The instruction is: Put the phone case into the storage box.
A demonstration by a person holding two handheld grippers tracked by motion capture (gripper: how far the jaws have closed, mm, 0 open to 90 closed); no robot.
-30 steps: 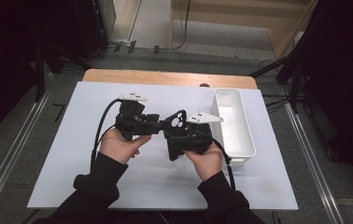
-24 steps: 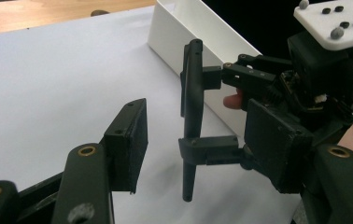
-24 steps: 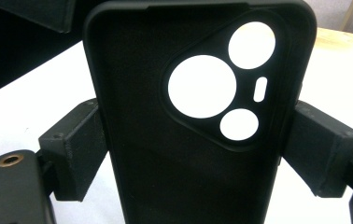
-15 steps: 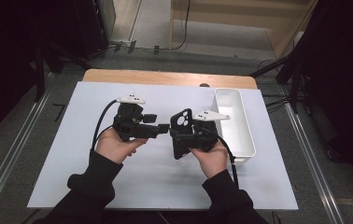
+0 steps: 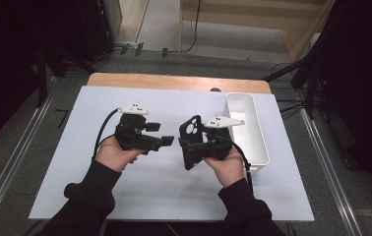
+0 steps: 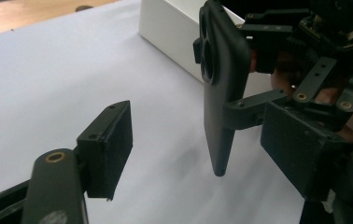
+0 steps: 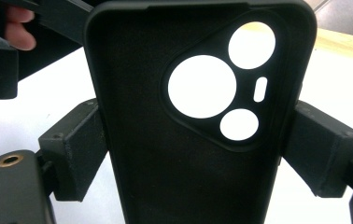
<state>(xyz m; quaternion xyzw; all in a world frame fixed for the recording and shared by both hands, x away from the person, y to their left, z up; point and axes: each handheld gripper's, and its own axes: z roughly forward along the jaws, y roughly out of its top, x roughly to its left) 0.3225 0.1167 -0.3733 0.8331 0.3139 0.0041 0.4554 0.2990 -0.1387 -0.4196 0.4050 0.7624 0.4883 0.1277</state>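
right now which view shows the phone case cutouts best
The right gripper view: the phone case faces the camera, held between the jaws, with its camera cutouts open and clear. The left gripper view shows it nearly edge-on. The high view shows it small in the right gripper.

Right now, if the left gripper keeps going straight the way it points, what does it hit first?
Probably the black phone case, held upright by the right gripper. The left gripper points at it with open jaws; exact alignment in depth is unclear.

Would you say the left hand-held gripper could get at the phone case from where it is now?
Probably yes. The left hand-held gripper is open and points at the phone case, which the right hand-held gripper holds upright above the table. Nothing lies in the gap between them.
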